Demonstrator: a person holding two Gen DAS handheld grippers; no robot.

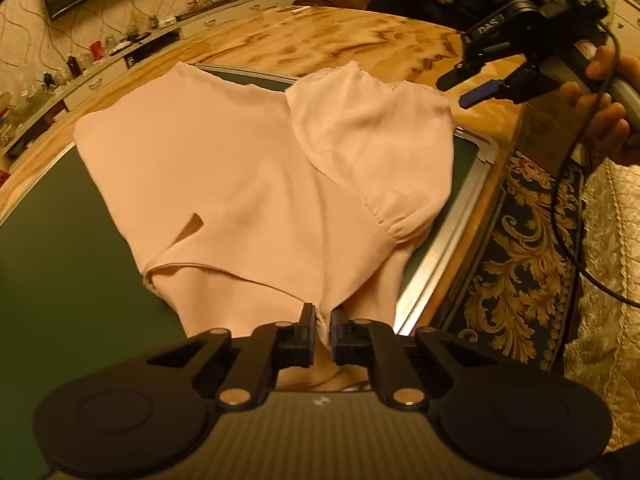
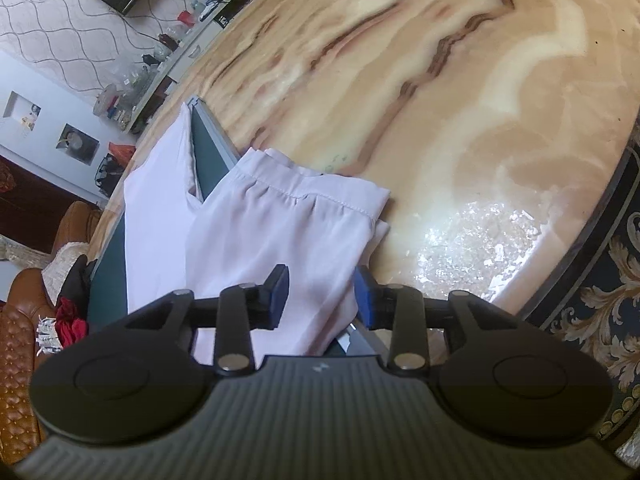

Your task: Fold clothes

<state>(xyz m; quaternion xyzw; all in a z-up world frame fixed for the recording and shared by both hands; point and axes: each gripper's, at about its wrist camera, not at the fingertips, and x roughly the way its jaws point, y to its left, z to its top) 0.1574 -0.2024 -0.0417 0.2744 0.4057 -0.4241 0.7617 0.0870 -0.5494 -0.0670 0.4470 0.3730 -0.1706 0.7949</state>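
Garment [image 1: 240, 168] half folded on the green mat [image 1: 60, 240], near edge pinched and ready to be carried over.

Left wrist view: the pale pink garment lies flat on the mat, which sits on the marble table [image 1: 320, 40]; its right side is already turned in over the body. The left gripper [image 1: 323, 328] is clamped on the near hem, the cloth bunched between its pads. The right gripper [image 1: 474, 88] hangs in the air at the far right, jaws apart, holding nothing. Right wrist view: the right gripper [image 2: 322, 292] hovers above the folded side, blue pads spread and clear of the cloth. To fold well, I judge the right should grip the hem level with the left, so both lift evenly and lay the fold square without dragging the side flap loose.
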